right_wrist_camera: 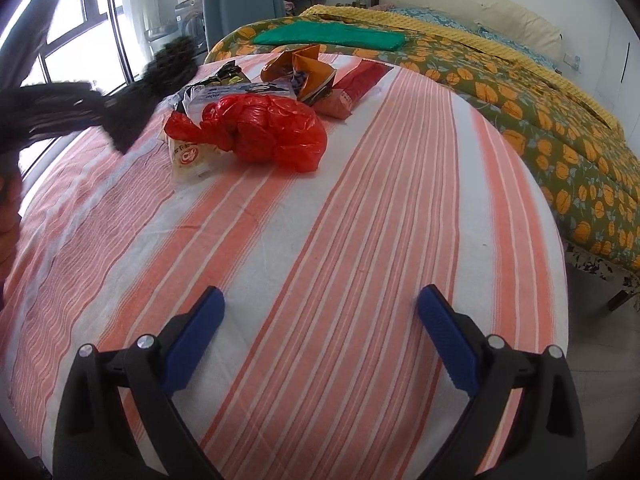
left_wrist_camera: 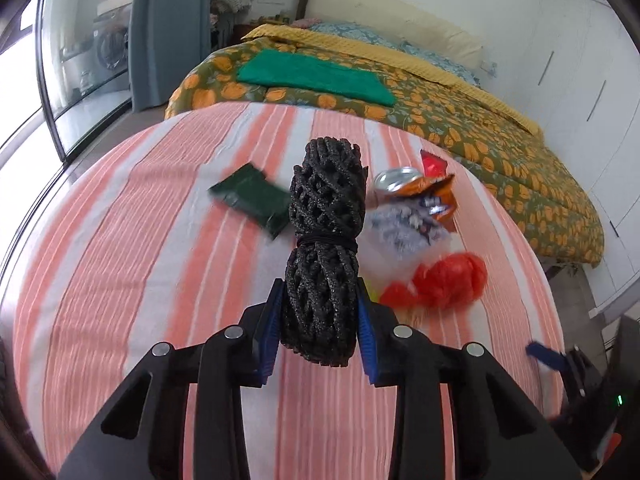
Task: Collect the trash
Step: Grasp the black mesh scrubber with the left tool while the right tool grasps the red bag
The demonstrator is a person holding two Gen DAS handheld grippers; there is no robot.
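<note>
**Trash heaped on a striped cloth, one bundle lifted in our left tongs**

Trash lies in a loose heap toward the far side of a surface covered by an orange-and-white striped cloth, which fills most of both views. Beyond it stands a bed under a green quilt printed with orange pumpkins, with a folded green towel lying on top.

Largest in the heap is a knotted red plastic bag. Touching its left side is a pale wrapper with a red logo. Behind the bag sit a clear plastic bag with blue print, a torn orange snack packet and, just beside that, a long red packet. In the left wrist view a silver can peeks out behind the orange packet, and a dark green packet lies apart to the left.

Our left gripper is closed on a black mesh bundle, tied round the middle with a black band. Its blue pads press both sides of the lower end, and the bundle stands upright above the cloth. That view is blurred.

Our right gripper hangs over bare cloth on the near side, well apart from the heap, its jaws spread wide with nothing between them.
</note>
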